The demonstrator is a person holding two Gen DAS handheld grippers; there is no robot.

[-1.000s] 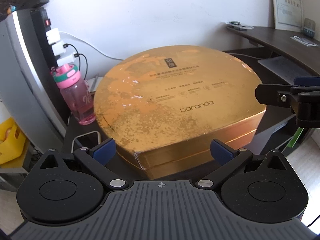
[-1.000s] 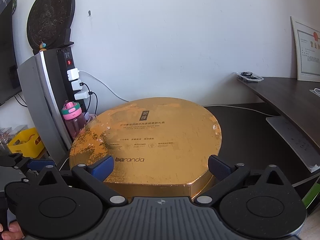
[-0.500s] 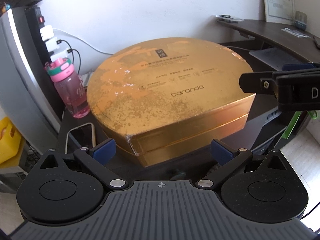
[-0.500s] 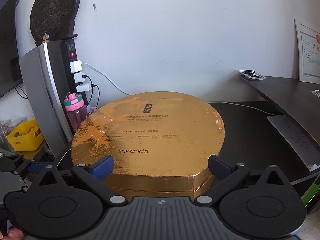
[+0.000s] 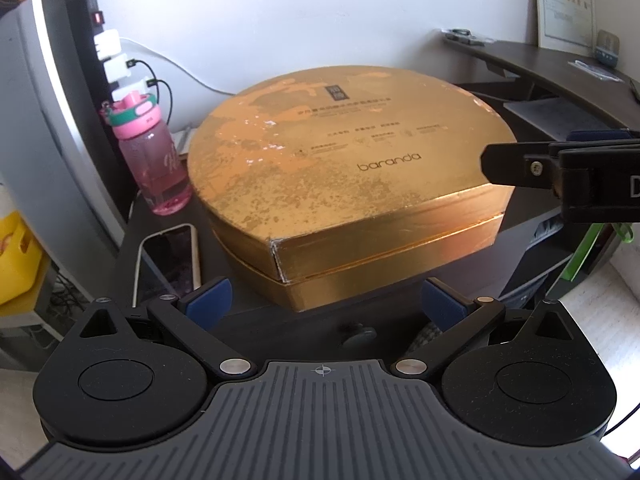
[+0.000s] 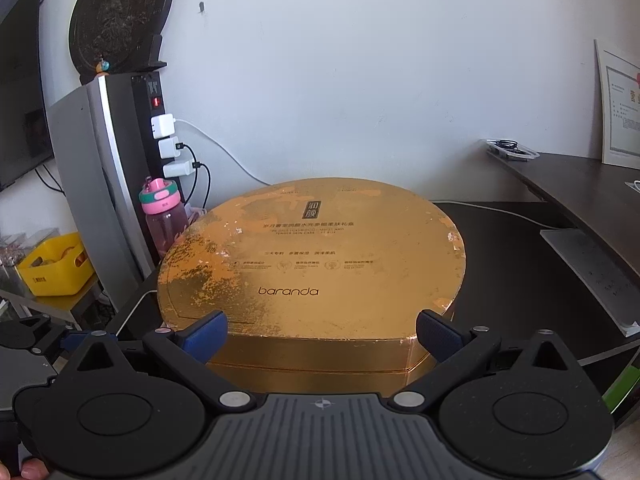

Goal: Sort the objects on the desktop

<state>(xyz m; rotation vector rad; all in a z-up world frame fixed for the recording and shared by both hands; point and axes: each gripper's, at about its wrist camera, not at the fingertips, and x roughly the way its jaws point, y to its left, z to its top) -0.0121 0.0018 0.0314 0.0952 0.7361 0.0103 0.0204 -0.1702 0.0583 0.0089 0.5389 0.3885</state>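
Over the last second both grippers have drawn back and risen from the gold gift box (image 5: 344, 168). This retreat has uncovered a phone (image 5: 168, 264) lying flat at the box's near left, with a pink water bottle (image 5: 150, 156) standing just beyond it. The box sits unmoved on the dark desk (image 6: 520, 280). Left gripper (image 5: 326, 300): fingers apart, empty. Right gripper (image 6: 320, 330): fingers apart, empty. Judgement: no item is yet grasped; sorting remains at the approach stage.
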